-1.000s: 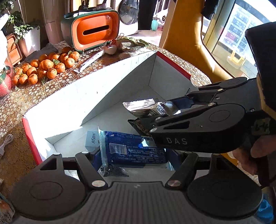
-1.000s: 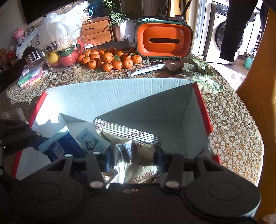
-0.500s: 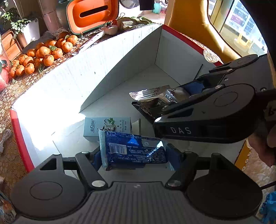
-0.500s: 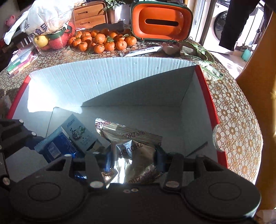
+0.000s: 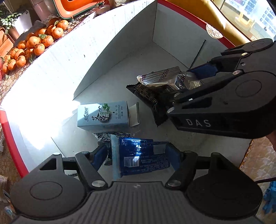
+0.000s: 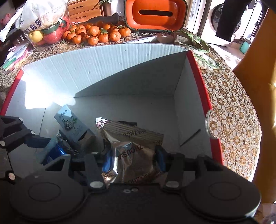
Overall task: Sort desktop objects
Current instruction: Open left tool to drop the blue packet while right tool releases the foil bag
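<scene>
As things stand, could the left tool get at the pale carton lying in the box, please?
Probably not yet: the left tool holds a blue packet. The carton lies just beyond it on the box floor, with nothing on top.

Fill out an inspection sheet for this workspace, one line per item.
Surface: table under a brown floral lace cloth.
Job's things: white box with red rim on the table; a pale carton lies on its floor; blue packet and silver pouch are inside, between gripper fingers.
Clutter: tangerines, orange tissue holder, bagged fruit, a green cloth.
Grippers: left gripper is closed on the blue packet; right gripper has its jaws opening with the silver pouch between them.
Cables: nothing seen.
Surroundings: washing machine, wooden drawers, a standing person's dark clothing.
</scene>
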### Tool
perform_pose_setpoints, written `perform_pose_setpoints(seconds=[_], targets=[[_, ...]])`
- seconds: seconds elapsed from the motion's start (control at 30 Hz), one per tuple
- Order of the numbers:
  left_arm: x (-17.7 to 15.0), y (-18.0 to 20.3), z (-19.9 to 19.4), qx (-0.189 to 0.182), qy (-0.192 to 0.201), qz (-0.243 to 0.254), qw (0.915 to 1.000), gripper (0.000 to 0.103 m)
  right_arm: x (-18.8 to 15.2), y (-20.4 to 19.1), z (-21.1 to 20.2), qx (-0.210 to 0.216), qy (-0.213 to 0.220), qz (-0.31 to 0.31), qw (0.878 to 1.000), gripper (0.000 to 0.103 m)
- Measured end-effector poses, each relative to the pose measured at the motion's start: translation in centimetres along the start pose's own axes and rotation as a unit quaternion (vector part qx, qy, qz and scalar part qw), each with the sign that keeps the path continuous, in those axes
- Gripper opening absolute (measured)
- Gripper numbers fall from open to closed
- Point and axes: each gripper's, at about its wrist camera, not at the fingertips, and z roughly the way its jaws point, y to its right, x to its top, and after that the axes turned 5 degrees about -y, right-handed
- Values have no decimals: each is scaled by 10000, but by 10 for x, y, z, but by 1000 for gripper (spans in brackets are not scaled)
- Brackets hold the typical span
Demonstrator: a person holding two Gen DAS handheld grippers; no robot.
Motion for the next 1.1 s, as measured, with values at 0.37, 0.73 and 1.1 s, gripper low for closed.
perform_pose_setpoints(seconds=[0.37,0.73,1.1], targets=[[-9,-9,-21,-113,392,-292,9987,77,-1,-2,-14,205,63,84,9997,72],[-27,-11,-53,-202,781,-344,9961,77,-6,-4,-46,86,311,126,9994,74],[-66,-1,-91,-353,1151,-293,9923,77,-28,-13,-81,92,561,62,9984,74]])
